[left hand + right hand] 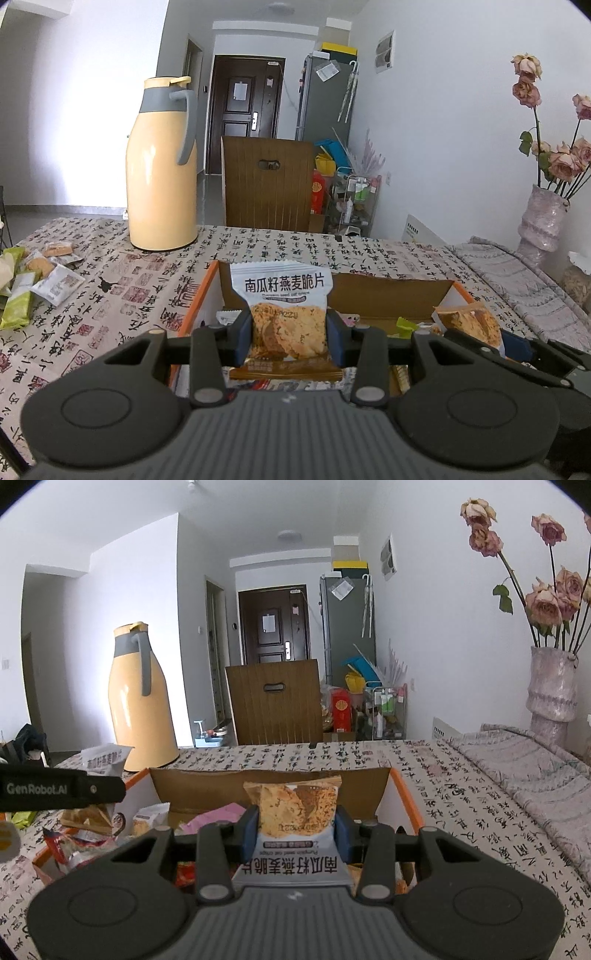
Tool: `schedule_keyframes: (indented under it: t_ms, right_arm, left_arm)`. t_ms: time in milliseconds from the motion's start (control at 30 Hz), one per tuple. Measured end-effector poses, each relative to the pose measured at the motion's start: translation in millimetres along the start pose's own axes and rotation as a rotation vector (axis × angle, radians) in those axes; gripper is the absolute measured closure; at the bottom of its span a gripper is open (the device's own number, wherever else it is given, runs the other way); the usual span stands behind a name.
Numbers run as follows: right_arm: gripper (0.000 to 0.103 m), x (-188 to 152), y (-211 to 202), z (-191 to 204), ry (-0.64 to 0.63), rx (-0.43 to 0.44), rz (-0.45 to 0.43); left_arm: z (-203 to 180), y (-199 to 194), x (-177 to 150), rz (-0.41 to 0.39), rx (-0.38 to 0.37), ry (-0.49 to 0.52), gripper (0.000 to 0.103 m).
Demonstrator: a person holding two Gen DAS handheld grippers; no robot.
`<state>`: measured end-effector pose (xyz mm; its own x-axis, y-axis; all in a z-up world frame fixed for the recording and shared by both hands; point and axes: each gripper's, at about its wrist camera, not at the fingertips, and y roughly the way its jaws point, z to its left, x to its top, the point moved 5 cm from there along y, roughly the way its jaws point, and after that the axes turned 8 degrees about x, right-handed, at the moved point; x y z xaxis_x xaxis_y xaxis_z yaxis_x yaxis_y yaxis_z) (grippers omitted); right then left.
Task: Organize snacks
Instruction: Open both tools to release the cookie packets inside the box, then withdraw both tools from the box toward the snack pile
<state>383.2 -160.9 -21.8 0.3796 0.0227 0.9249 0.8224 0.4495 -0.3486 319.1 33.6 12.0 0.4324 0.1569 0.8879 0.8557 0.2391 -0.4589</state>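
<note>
Worktop (pixel 295 251): covered by a cloth printed with black calligraphy; fills the middle band of both views.
Thermos jug (pixel 162 162): tall, yellow with a grey handle, upright on the worktop at upper left of the left wrist view.
Cardboard box (pixel 391 295): open-topped with orange edges, at lower centre of both views, with several snack packets lying inside.
Left hand-held gripper (pixel 289 336): held level above the near part of the box, pointing across the worktop; its blue pads are clamped on both sides of the left oat crisp packet (pixel 282 306), which stands upright with its Chinese print the right way up.
Right hand-held gripper (pixel 297 830): also level over the box, to the right of the left one; its pads are pressed against the right oat crisp packet (pixel 295 812), held upside down with the print inverted.
Loose snack packets (pixel 33 284): a small heap on the cloth at the left edge of the left wrist view, well apart from the box.
</note>
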Motion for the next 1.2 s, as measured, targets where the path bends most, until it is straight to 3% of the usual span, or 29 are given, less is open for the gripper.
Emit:
schedule_keyframes:
  t_ms: [233, 267, 300, 433, 467, 533, 1200]
  right_arm:
    - [0.061, -5.2, 0.7, -1.5, 0.007, 0.005, 0.017]
    - [0.061, -5.6, 0.4, -2.7, 0.012, 0.005, 0.018]
    - [0.059, -5.9, 0.5, -4.0, 0.017, 0.004, 0.021]
    - [0.029, -6.5, -1.1, -6.3, 0.027, -0.002, 0.021]
    - [0.015, -6.4, -1.9, -6.4, 0.030, -0.002, 0.018]
    - [0.000, -6.8, -3.1, -6.1, 0.032, -0.005, 0.012]
    - [0.000, 2.0, -18.1, -1.7, 0.025, -0.011, -0.011]
  left_arm:
    - [2.4, 1.1, -3.2, 0.012, 0.001, -0.005, 0.058]
    - [3.0, -0.2, -2.9, 0.009, 0.003, -0.009, 0.049]
    - [3.8, -1.1, -2.3, 0.007, 0.010, -0.015, 0.031]
    - [7.4, -7.9, 0.7, -0.025, 0.032, -0.032, 0.007]
    - [8.3, -9.2, 1.0, -0.031, 0.035, -0.039, 0.000]
    - [9.2, -11.2, 2.0, -0.041, 0.044, -0.043, 0.000]
    - [6.5, -20.7, 8.4, -0.042, 0.042, -0.054, 0.000]
